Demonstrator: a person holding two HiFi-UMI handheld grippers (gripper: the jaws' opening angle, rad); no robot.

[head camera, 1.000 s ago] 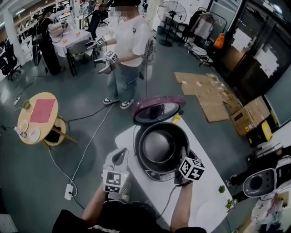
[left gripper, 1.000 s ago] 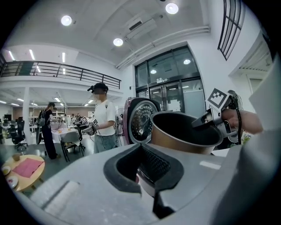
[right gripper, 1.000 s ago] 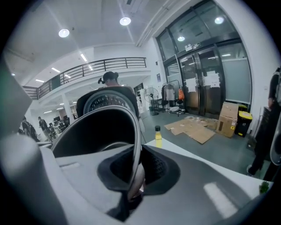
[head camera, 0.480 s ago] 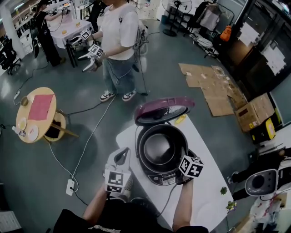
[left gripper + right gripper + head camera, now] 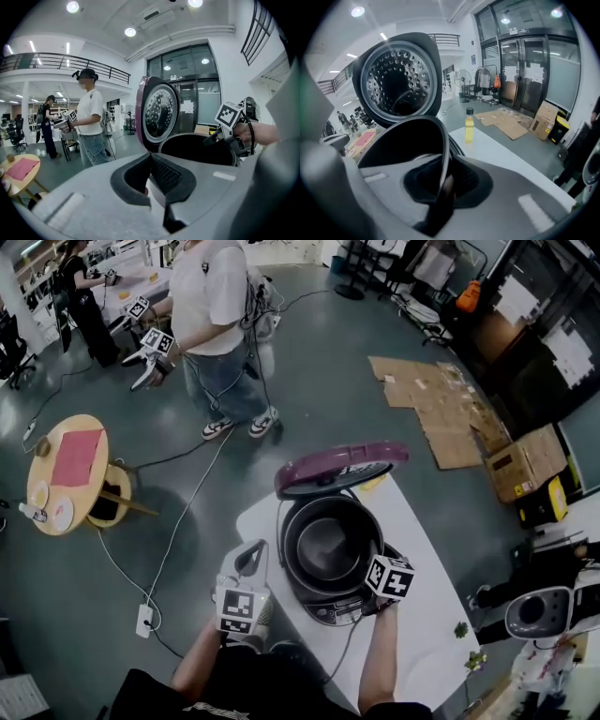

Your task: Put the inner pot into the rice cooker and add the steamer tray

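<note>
Between the pads of the right claw the thin rim of the inner pot is being pinched. The jaws are standing almost closed, with only the metal edge between them. Just beyond the claw tips the pot is sitting inside the rice cooker, and it is being judged as seated or very nearly seated (a last small gap, if any, cannot be read from these views). Past the pot, on the side far from this claw, the lid is being kept open and upright. Further ahead of the tips and to their right, a yellow bottle is standing on the white table.

The left claw is being held fully closed with nothing in it; the cooker is being seen ahead of its tips and a little to their right, not touched.

For this step to be done well, the pot should be kept level, so that the rim is not caught on the cooker wall. The grip should be loosened only when the bottom is resting flat, and the claw then drawn straight up from the rim, not sideways, otherwise the pot may be tilted. The steamer tray is not being shown in any view, so it must be found first.
</note>
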